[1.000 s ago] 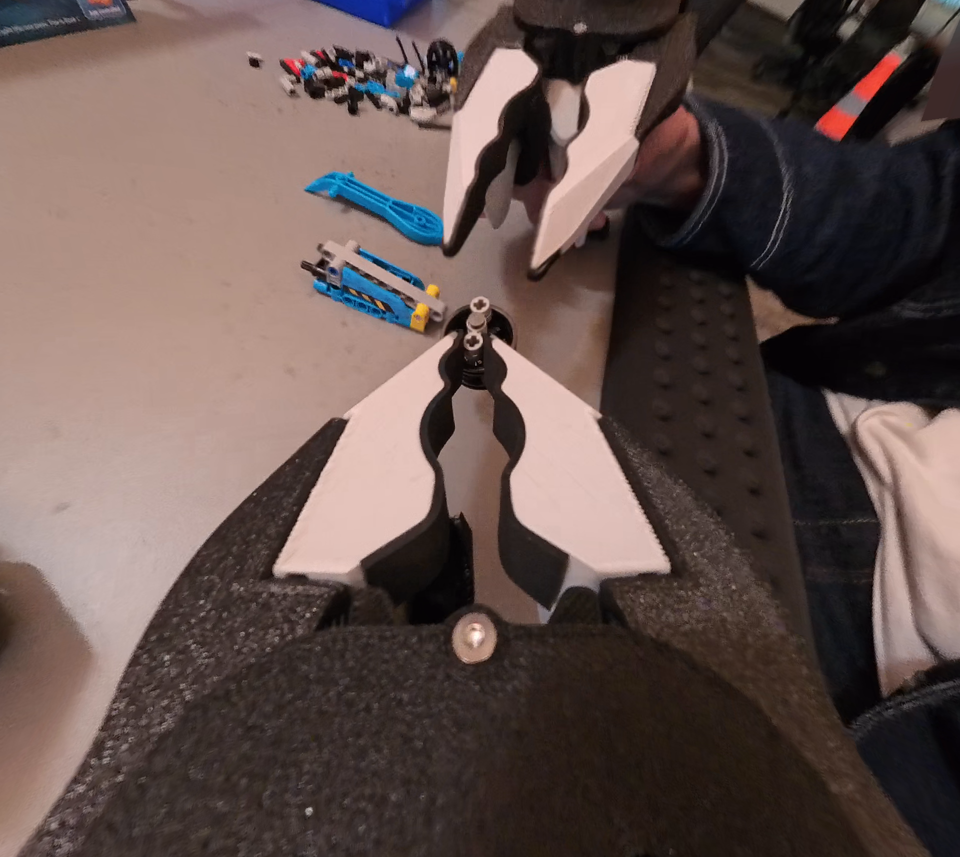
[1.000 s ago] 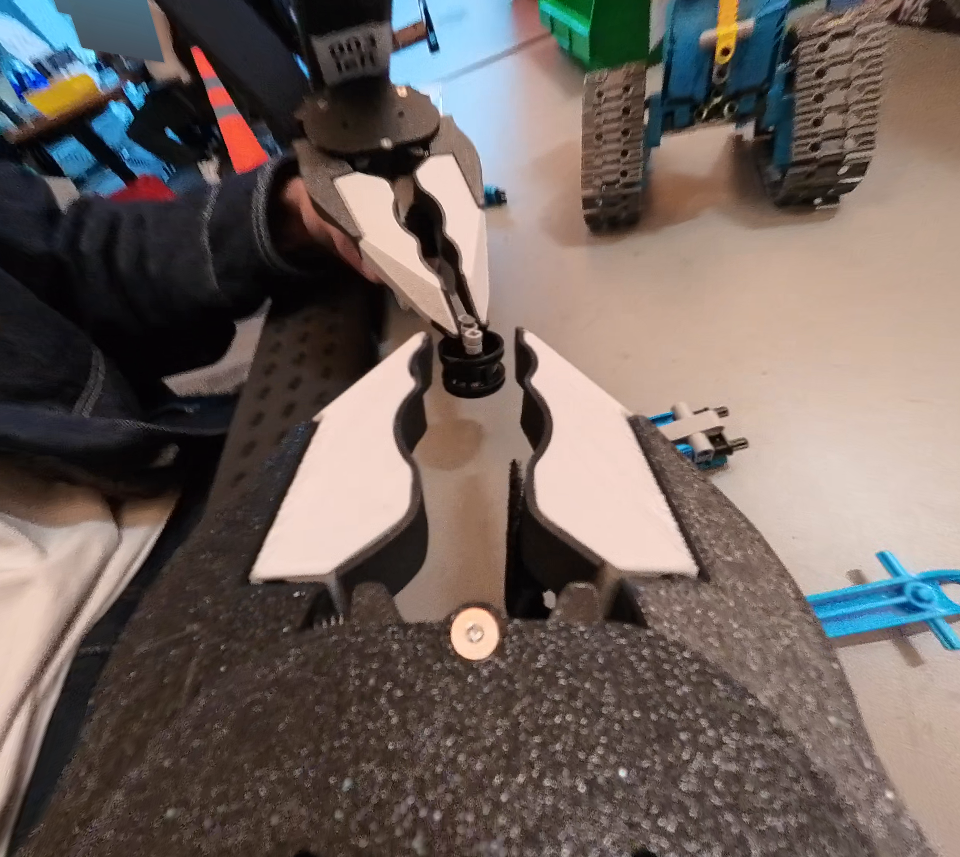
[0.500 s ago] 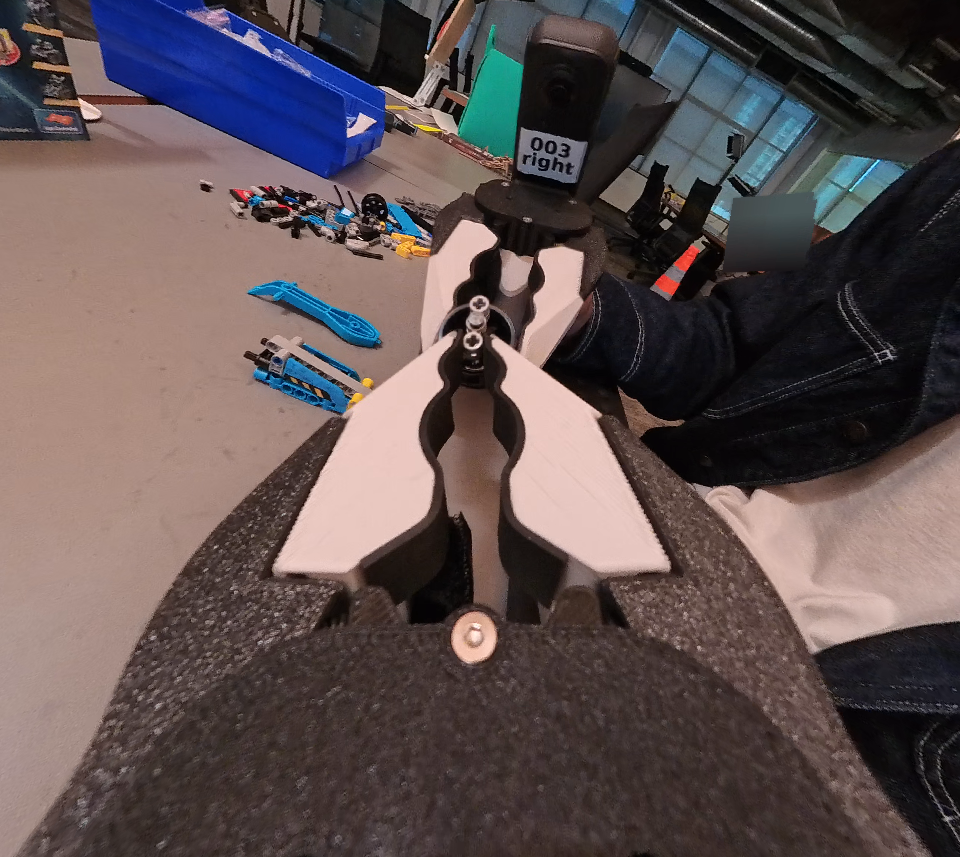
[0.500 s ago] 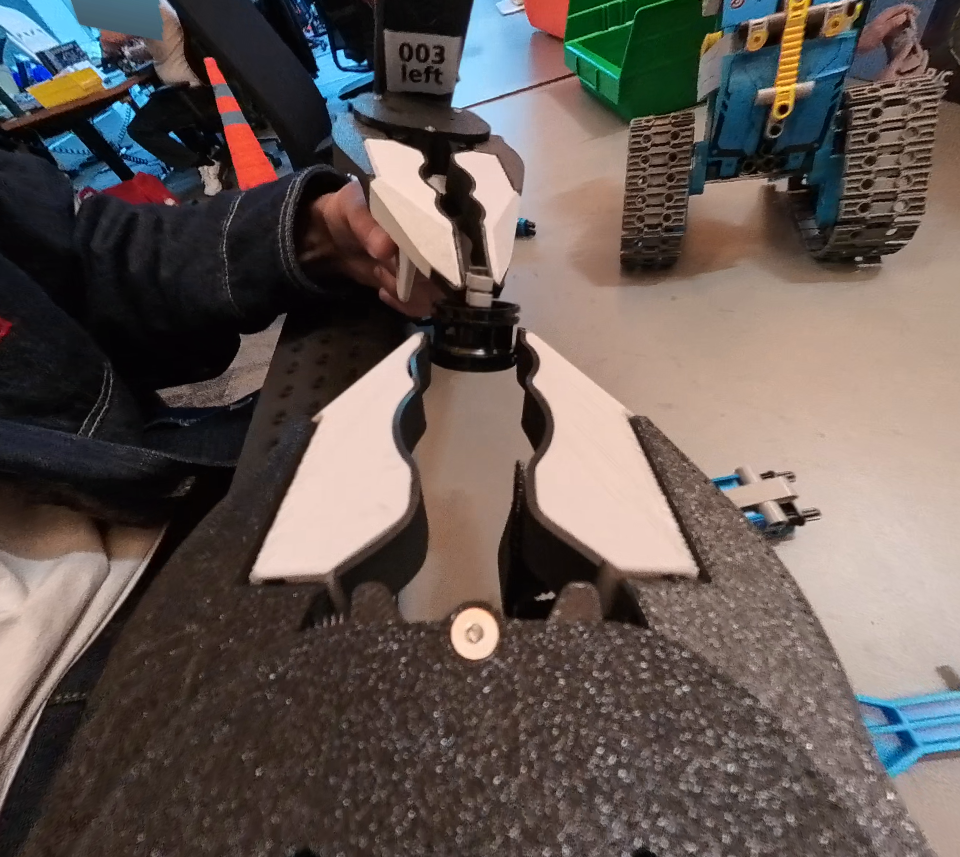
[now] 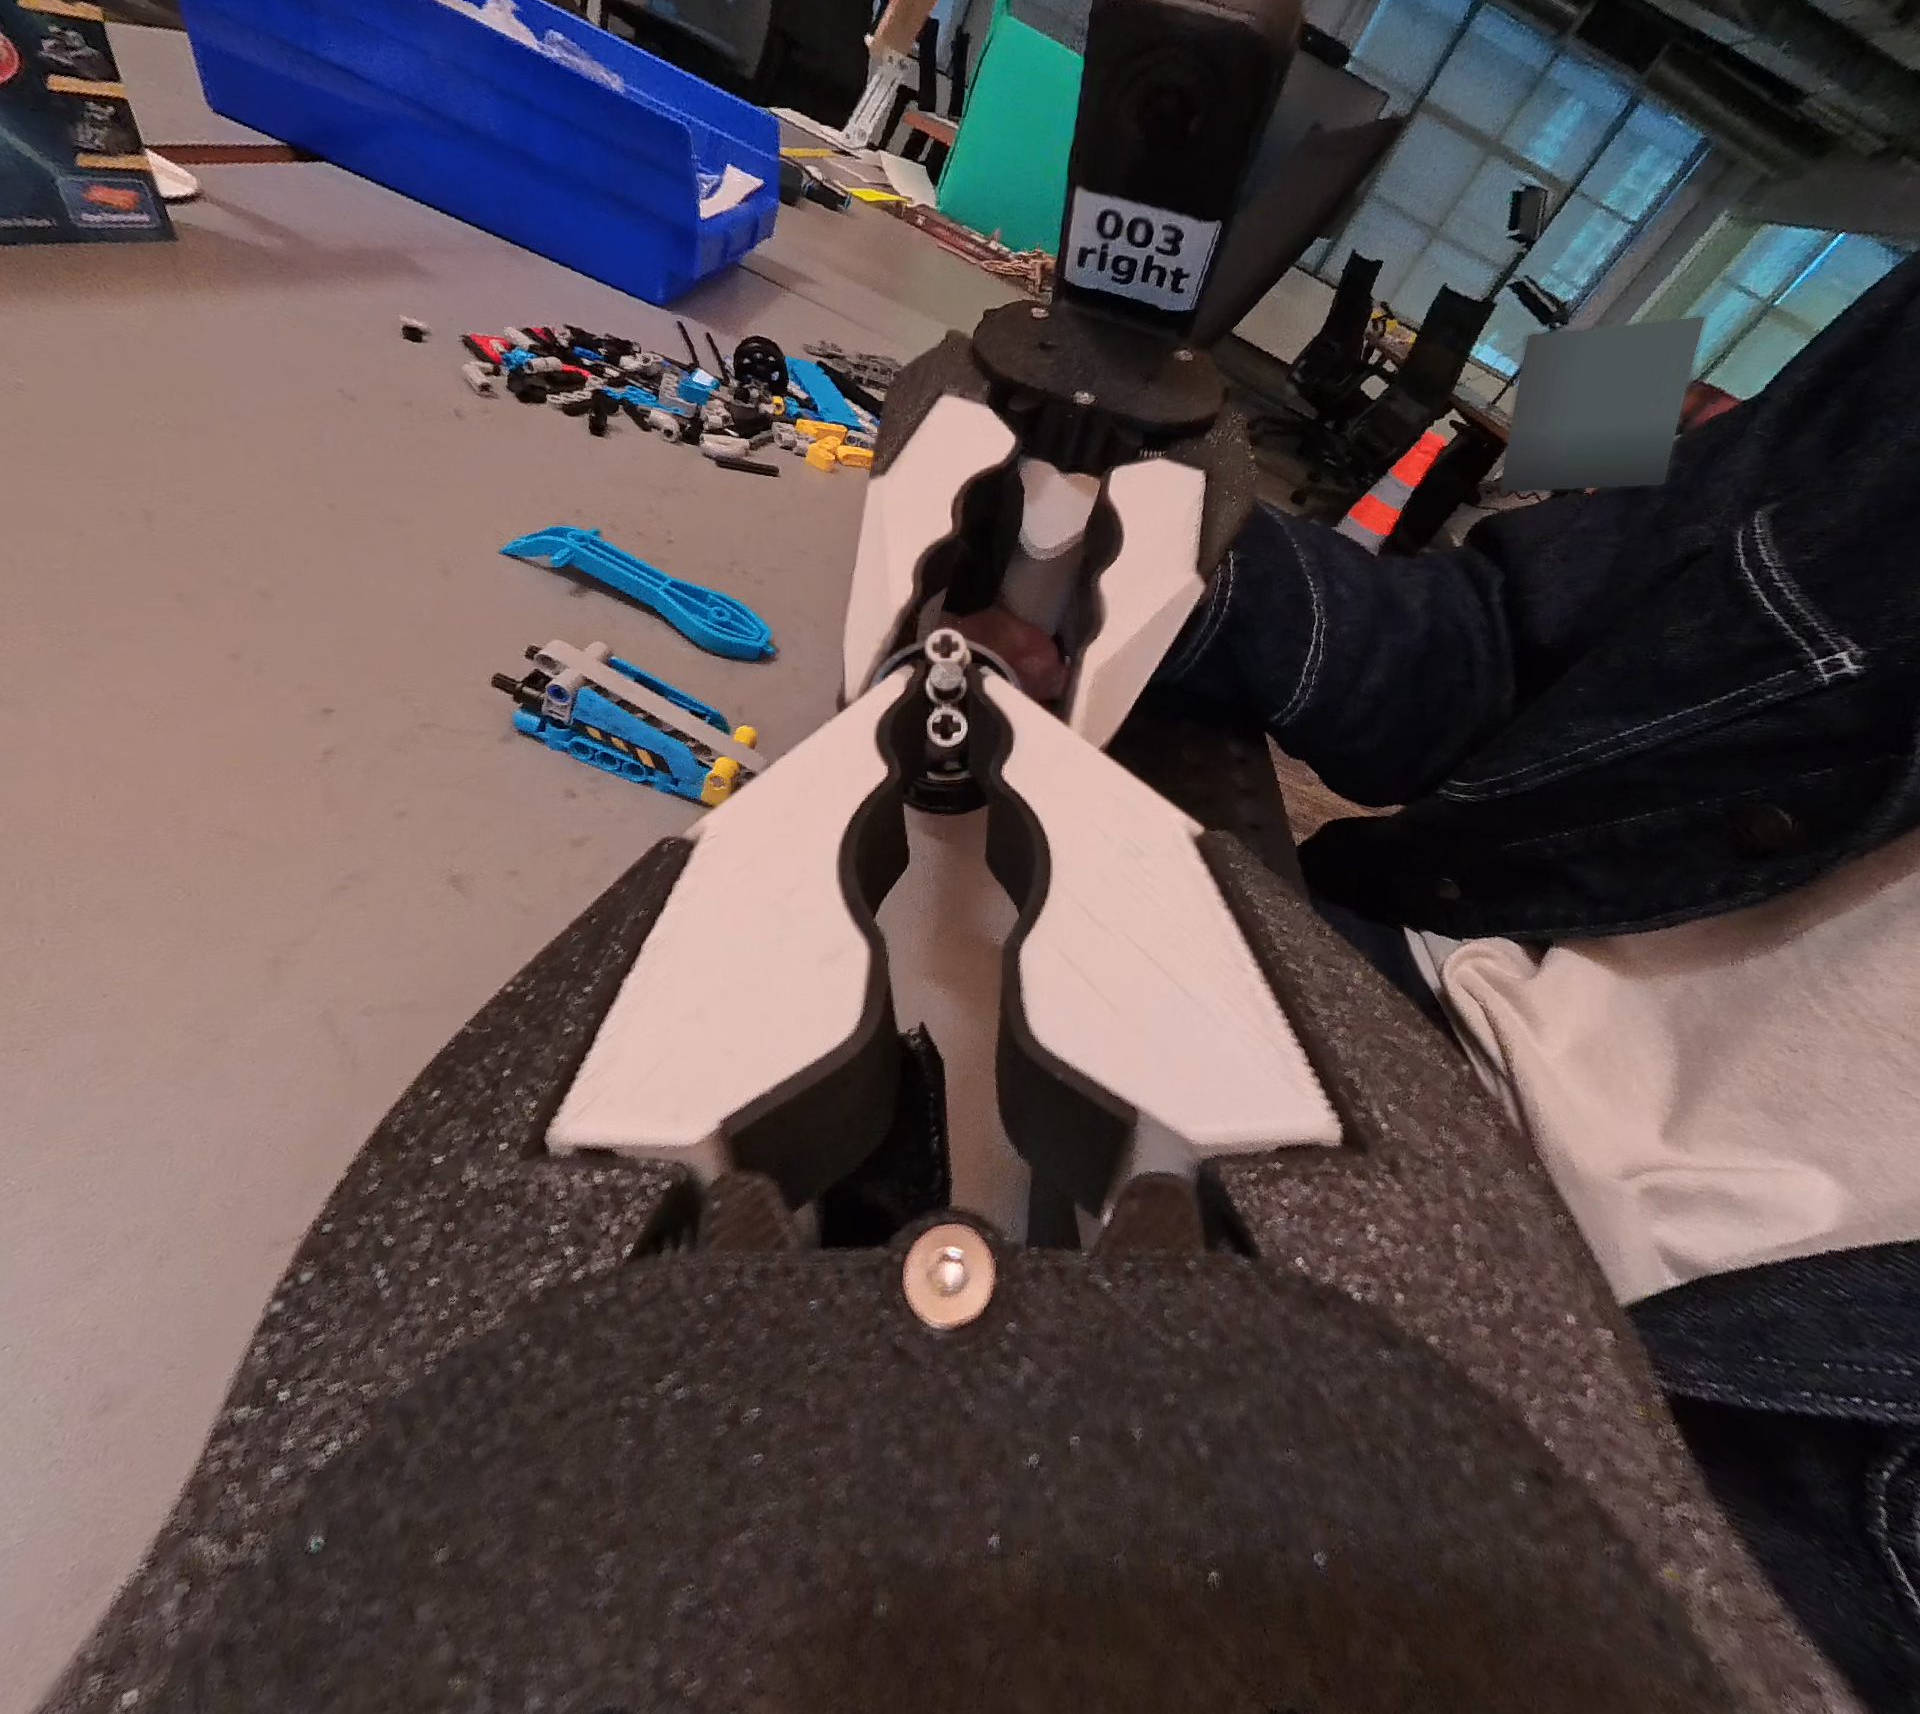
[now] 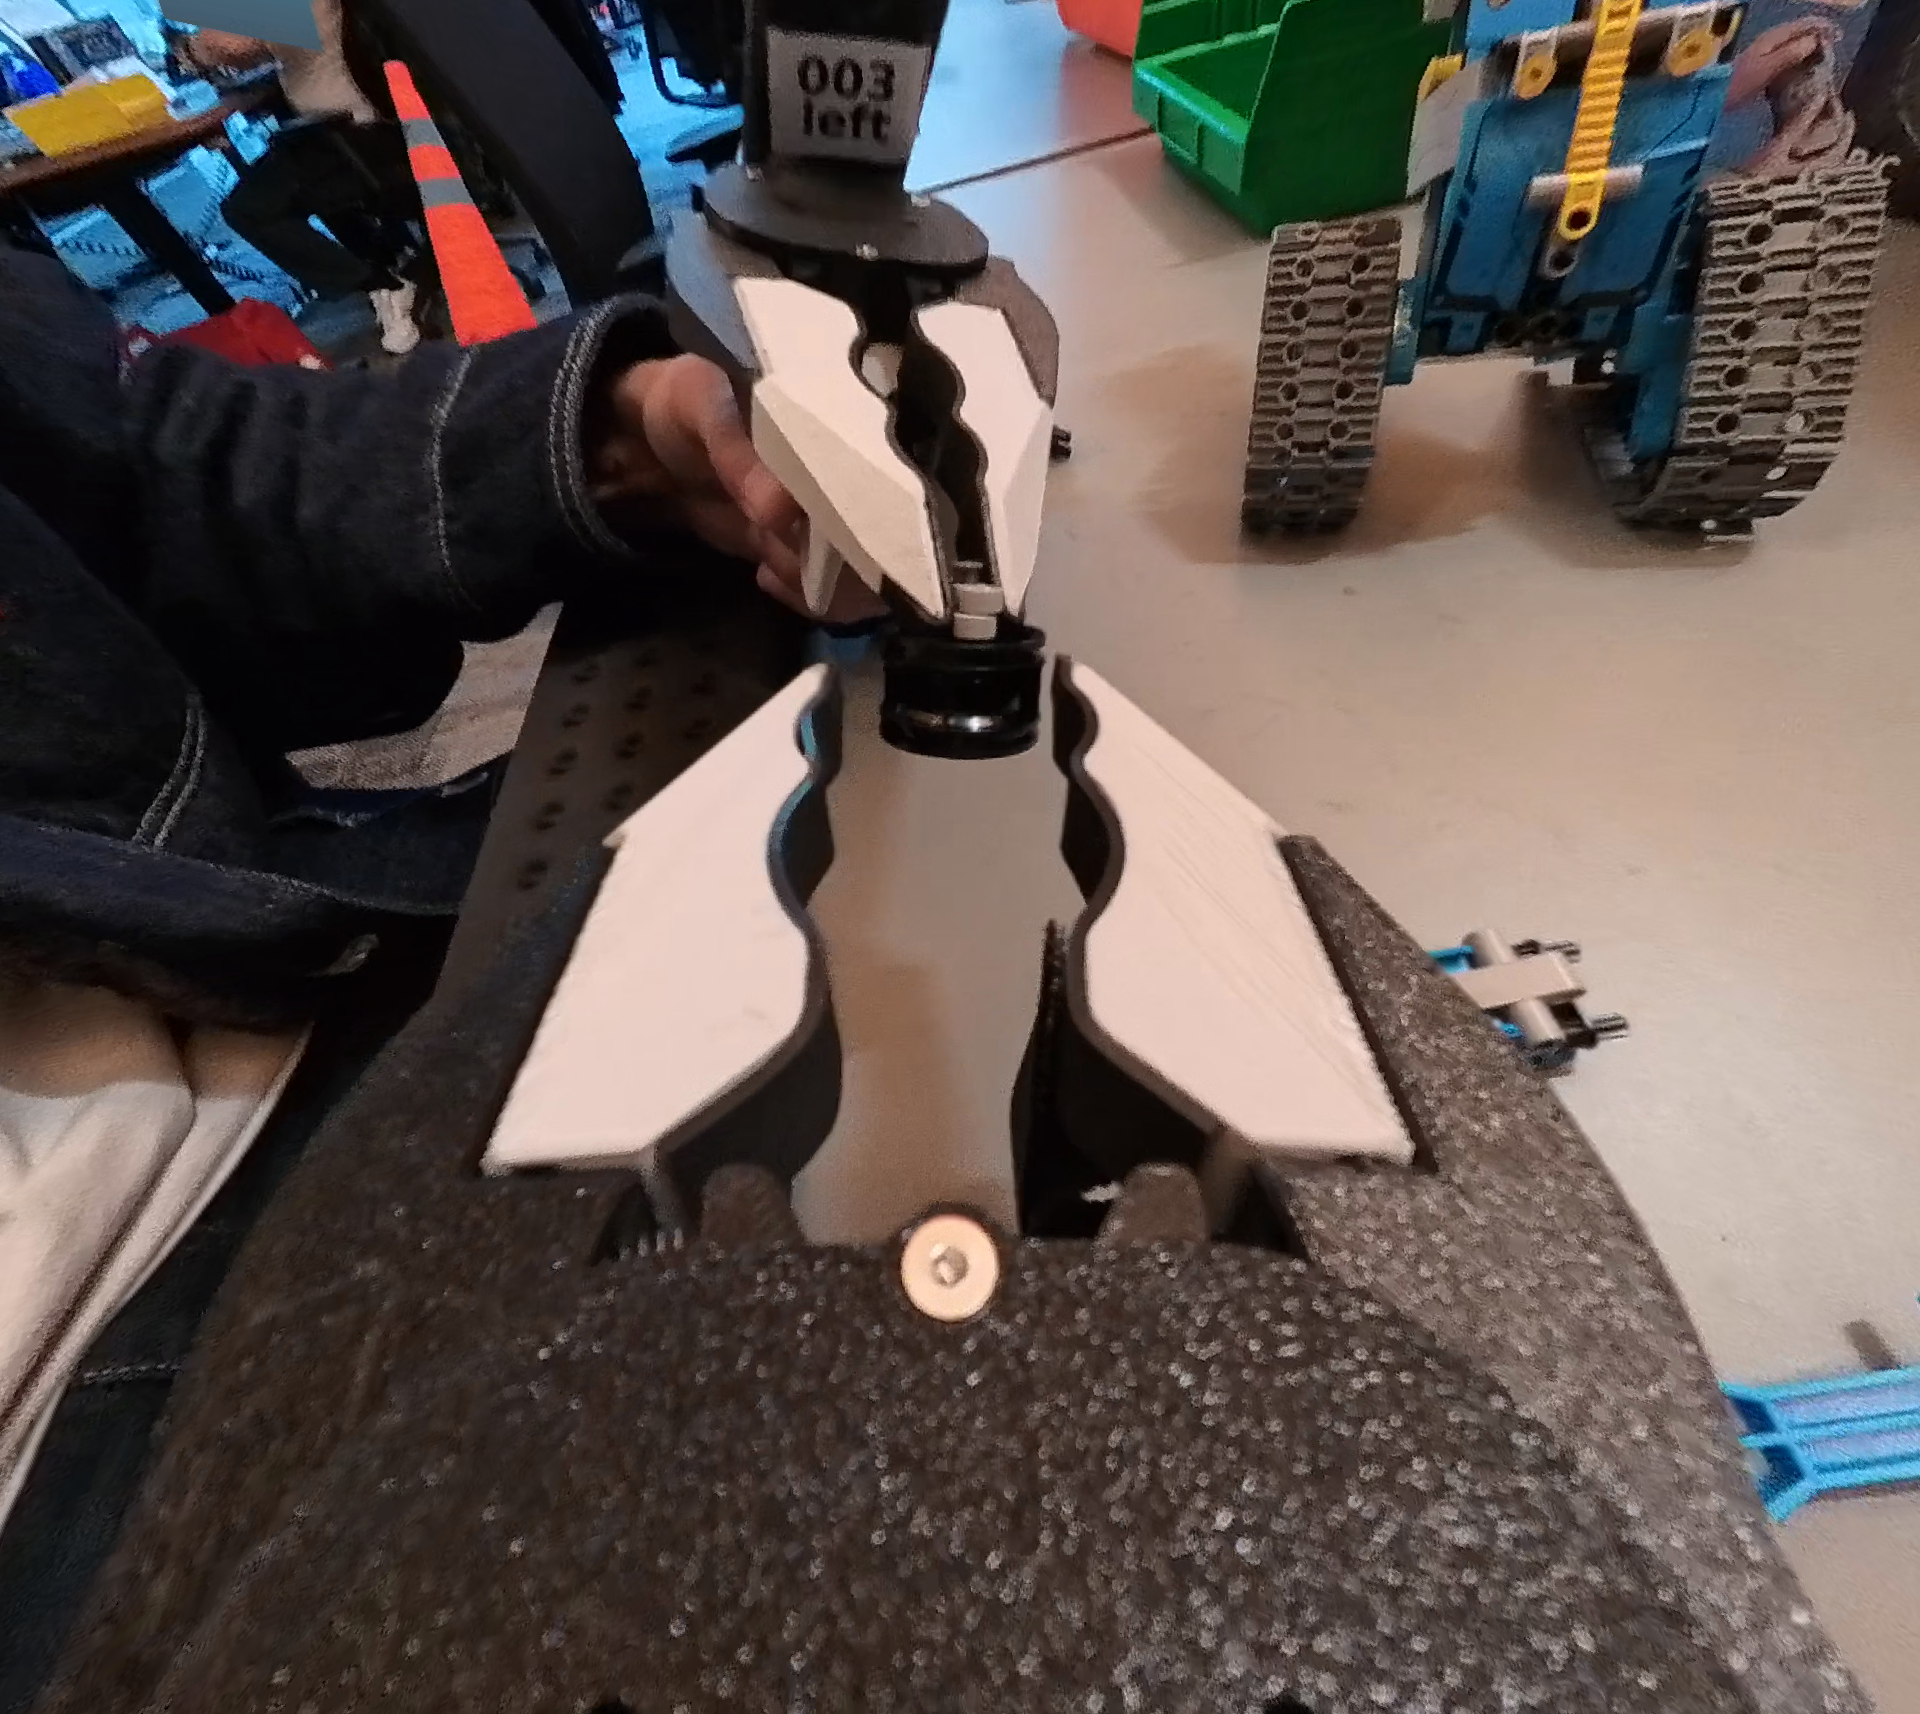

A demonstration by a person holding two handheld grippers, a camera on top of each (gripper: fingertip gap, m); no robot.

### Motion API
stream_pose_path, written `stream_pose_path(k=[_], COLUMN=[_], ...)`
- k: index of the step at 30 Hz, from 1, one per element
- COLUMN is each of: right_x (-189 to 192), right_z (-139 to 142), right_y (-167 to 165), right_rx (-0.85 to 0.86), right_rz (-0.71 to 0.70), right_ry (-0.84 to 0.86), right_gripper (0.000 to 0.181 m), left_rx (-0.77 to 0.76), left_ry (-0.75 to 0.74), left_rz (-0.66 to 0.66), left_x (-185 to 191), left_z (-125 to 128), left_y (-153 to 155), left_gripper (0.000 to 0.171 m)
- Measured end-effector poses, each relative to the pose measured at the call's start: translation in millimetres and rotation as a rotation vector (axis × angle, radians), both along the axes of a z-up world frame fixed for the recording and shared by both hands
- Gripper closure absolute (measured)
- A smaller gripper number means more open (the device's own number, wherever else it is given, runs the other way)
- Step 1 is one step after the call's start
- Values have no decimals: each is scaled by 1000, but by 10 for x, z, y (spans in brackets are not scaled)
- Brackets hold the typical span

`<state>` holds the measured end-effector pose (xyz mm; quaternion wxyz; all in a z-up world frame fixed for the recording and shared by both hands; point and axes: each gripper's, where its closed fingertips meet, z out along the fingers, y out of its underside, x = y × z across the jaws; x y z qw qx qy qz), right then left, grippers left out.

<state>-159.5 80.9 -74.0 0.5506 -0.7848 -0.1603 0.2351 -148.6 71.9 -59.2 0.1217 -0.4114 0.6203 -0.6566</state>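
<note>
Left claw (image 5: 943, 708) clamped on grey axle piece (image 5: 948, 688) carrying black wheel (image 6: 958, 693); right claw (image 6: 943, 677) spread wide, straddling wheel, above bench (image 5: 208, 625).

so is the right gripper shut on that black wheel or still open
Open. The right gripper has its fingers on either side of the black wheel, with a visible gap; the left gripper holds the grey connector.

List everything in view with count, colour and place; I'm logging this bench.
Wheel: 1, black, between right tongs' tips.
Axle piece: 1, grey, gripped by left tongs, in the wheel.
Tracked model: 1, blue, far right.
Green bin: 1, behind model.
Blue bin: 1, far left.
Loose parts: many, mixed, mid-table.
Blue lever: 1.
Blue subassembly: 1.
Left tongs: shut.
Right tongs: around wheel.
</note>
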Motion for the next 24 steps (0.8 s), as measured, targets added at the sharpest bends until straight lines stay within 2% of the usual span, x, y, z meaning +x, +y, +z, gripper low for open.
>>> stream_pose_path(k=[4,6,12,20,24], right_x=[-20,-28,-15,-8,35], right_z=[26,-45,-197,-155,-252], right_y=[17,20,8,-8,13], right_rx=[-7,-27,-99,-55,-79], right_rz=[4,3,3,-13,-36], right_ry=[43,4,-49,-118,-152], right_gripper=[139,151,151,151,151], left_rx=[-3,3,107,63,143], left_ry=[2,3,28,42,53], left_rz=[-16,-17,7,-24,9], left_x=[-10,-11,18,2,38], left_z=[-1,-6,-136,-138,-231], left_y=[-33,-39,-34,-87,-66], left_gripper=[166,166,166,166,166])
